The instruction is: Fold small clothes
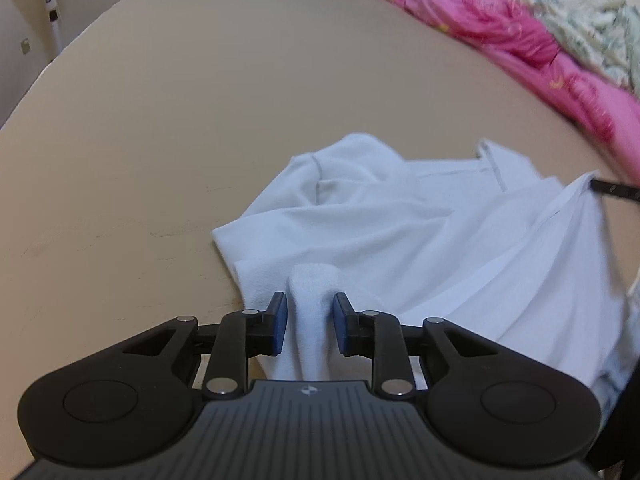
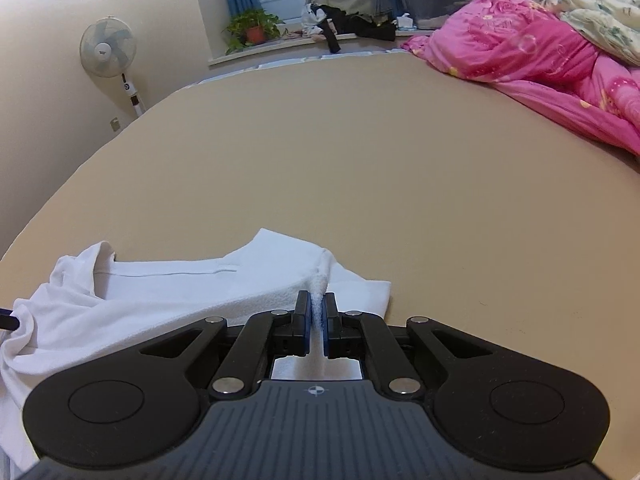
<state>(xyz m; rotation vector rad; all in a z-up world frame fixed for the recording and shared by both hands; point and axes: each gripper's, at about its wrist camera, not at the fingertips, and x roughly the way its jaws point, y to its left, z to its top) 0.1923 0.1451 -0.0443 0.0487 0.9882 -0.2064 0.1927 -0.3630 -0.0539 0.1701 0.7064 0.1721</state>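
A white garment lies crumpled on the tan bed surface. In the left wrist view my left gripper has its blue pads partly apart, with a fold of the white cloth bunched between them. In the right wrist view my right gripper is shut on a pinched ridge of the same white garment, near its right edge. A dark tip of the other gripper shows at the right edge of the left view, where the cloth is lifted.
A pink quilt and a floral blanket are heaped along the right side of the bed. A standing fan, a potted plant and piled clothes on the window sill are beyond the far edge.
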